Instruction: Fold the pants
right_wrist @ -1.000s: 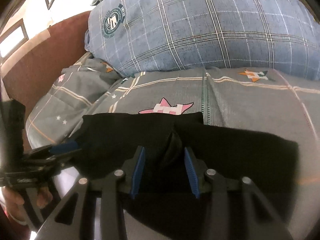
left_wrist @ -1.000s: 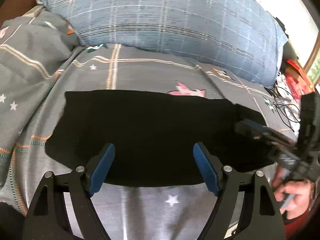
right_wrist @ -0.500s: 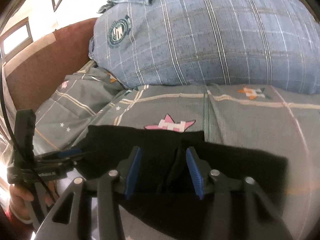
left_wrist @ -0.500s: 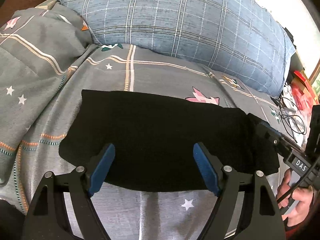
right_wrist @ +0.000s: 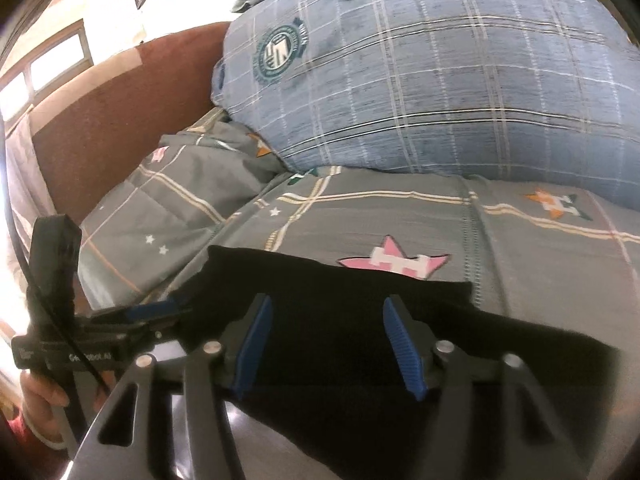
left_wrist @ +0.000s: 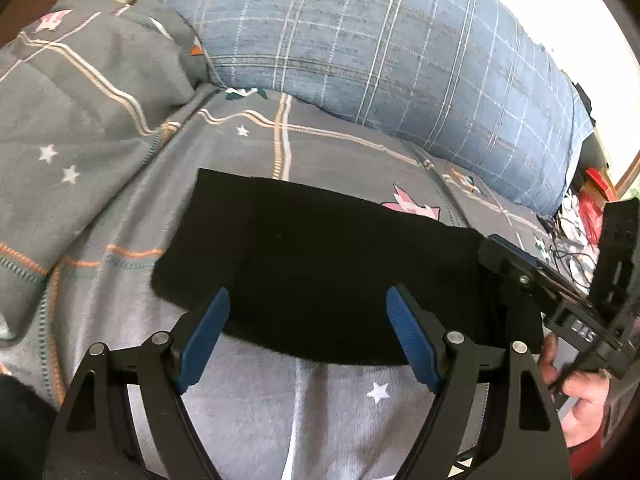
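The black pants (left_wrist: 320, 264) lie folded in a flat band across the grey bed cover (left_wrist: 280, 408). My left gripper (left_wrist: 306, 340) is open and empty, hovering over the pants' near edge. My right gripper (right_wrist: 328, 350) is open over the pants (right_wrist: 340, 312), with nothing between its blue pads. The right gripper also shows in the left wrist view (left_wrist: 516, 260) at the pants' right end. The left gripper shows in the right wrist view (right_wrist: 152, 314) at the pants' left end.
A big blue plaid pillow (left_wrist: 400, 52) lies behind the pants. A bunched grey quilt (left_wrist: 80, 120) rises at the left. A brown headboard (right_wrist: 112, 120) stands at the far left. Cables and clutter (left_wrist: 576, 232) lie off the bed's right side.
My right gripper has opened wider and let go of the fold of black fabric it pinched. Both grippers have drawn back a little from the pants.
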A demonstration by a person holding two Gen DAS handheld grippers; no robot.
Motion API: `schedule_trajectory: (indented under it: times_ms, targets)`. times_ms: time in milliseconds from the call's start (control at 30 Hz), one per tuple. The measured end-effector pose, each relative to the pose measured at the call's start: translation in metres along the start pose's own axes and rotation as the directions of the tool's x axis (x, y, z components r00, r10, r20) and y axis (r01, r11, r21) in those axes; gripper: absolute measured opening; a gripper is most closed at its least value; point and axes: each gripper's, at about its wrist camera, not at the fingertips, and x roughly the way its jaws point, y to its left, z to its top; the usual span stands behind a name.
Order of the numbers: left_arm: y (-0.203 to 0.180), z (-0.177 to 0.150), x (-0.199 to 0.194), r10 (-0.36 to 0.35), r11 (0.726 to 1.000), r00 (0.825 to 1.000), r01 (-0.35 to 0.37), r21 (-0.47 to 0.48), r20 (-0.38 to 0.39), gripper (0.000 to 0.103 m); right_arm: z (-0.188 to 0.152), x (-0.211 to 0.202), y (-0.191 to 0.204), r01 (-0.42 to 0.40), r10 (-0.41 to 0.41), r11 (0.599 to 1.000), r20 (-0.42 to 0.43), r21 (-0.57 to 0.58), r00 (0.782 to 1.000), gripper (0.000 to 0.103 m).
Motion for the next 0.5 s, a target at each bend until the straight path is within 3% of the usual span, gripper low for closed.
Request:
schedule_trajectory:
  times_ms: [167,500]
  targets:
    - [0.024,-0.009,-0.005,-0.024,0.995,1.0,0.022,-0.102,-0.016,0.083,0.009,0.011,0.013,-0.032,0.032,0.999,-0.009,-0.04,0.999,0.062]
    - [0.04,-0.013,0.021,0.042,0.983,0.997,-0.054,-0.178,-0.071,0.083,0.029,0.062,0.042,-0.117,0.102,0.981,-0.106,-0.156,0.989,0.066]
